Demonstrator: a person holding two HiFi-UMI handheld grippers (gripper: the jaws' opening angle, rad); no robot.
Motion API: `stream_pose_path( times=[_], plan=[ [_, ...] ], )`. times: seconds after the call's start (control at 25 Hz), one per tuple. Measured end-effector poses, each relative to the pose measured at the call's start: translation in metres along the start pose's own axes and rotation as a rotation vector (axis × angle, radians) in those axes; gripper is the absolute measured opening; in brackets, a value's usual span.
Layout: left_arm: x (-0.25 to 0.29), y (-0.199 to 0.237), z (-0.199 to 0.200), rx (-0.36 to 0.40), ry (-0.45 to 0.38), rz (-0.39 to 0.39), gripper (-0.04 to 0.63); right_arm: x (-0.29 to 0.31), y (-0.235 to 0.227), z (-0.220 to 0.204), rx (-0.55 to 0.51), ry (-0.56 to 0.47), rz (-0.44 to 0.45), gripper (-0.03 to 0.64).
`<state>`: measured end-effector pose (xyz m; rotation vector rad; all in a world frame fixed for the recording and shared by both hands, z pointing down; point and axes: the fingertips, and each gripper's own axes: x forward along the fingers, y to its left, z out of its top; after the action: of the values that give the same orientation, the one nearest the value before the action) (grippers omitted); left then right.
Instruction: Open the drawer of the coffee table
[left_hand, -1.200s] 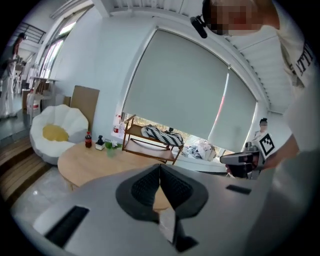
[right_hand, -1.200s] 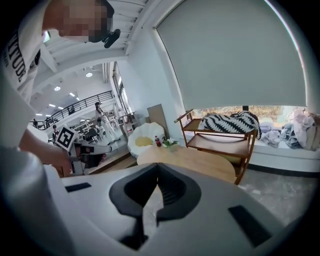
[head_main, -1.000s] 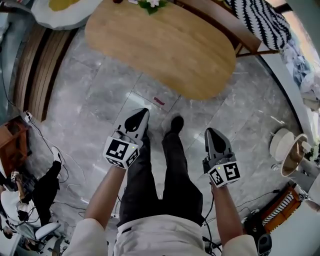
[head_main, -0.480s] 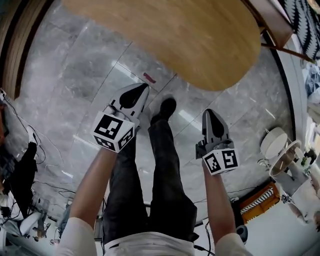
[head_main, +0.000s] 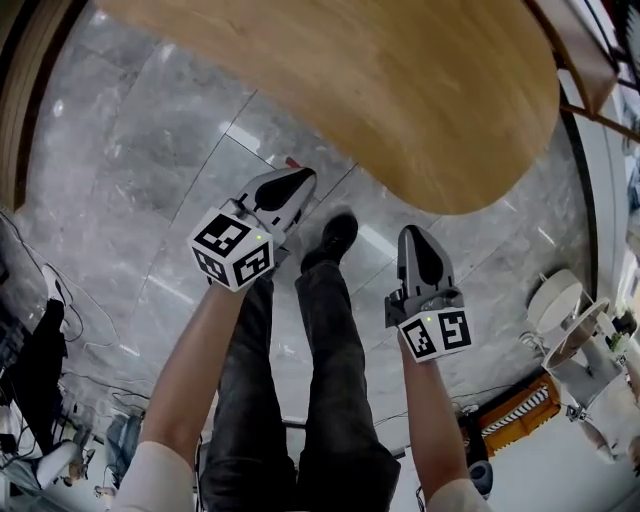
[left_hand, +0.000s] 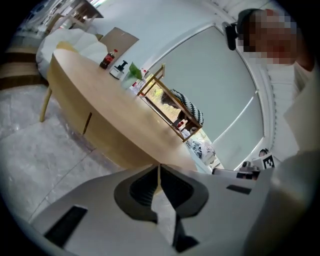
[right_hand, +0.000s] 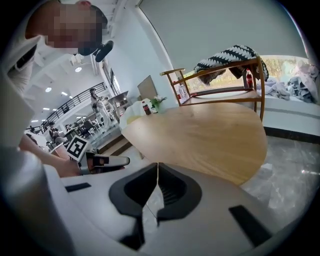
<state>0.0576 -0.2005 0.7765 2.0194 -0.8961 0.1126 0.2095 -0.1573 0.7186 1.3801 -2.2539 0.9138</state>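
Note:
The oval wooden coffee table (head_main: 400, 90) fills the top of the head view, above and ahead of both grippers. In the left gripper view its side panel (left_hand: 75, 107) shows a thin dark vertical seam; I cannot make out a drawer handle. My left gripper (head_main: 303, 178) is shut and empty, just short of the table's near edge. My right gripper (head_main: 415, 238) is also shut and empty, a little further back from that edge. The tabletop (right_hand: 210, 135) lies straight beyond the right gripper's closed tips (right_hand: 158, 165). The left gripper's closed tips (left_hand: 159, 167) point at the table's end.
The person's dark trouser legs and black shoe (head_main: 335, 235) stand between the grippers on the grey marble floor. A bottle and a small plant (left_hand: 112, 62) sit on the table's far end. Behind it is a wooden rack with a striped blanket (right_hand: 225, 55). White round objects (head_main: 555, 295) lie at the right.
The view and both grippers have dropped toward the floor, so the table looks larger and nearer. The left gripper has rolled and moved closer to the table edge. Both stayed shut.

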Motion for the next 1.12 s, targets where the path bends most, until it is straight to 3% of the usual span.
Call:
stream_pose_path(
  times=[0.28, 0.36, 0.6, 0.76, 1.04, 1.12],
  plan=[
    [0.043, 0.052, -0.029, -0.303, -0.090, -0.173, 0.023, 0.023, 0.007, -0.041, 0.012, 0.012, 0.028, 0.020],
    [0.053, 0.061, -0.036, -0.348, -0.106, -0.226, 0.103, 0.029, 0.011, -0.051, 0.009, 0.014, 0.040, 0.020],
    [0.085, 0.090, -0.049, -0.419, -0.142, -0.299, 0.193, 0.049, 0.005, -0.062, 0.023, -0.026, 0.060, 0.020],
    [0.101, 0.096, -0.042, -0.480, -0.190, -0.397, 0.247, 0.057, 0.004, -0.065, 0.038, -0.046, 0.071, 0.020],
    [0.108, 0.098, -0.026, -0.496, -0.229, -0.616, 0.264, 0.066, 0.002, -0.072, 0.053, -0.052, 0.086, 0.020],
    [0.109, 0.102, -0.025, -0.503, -0.242, -0.624, 0.264, 0.065, 0.000, -0.074, 0.055, -0.050, 0.090, 0.018]
  ],
)
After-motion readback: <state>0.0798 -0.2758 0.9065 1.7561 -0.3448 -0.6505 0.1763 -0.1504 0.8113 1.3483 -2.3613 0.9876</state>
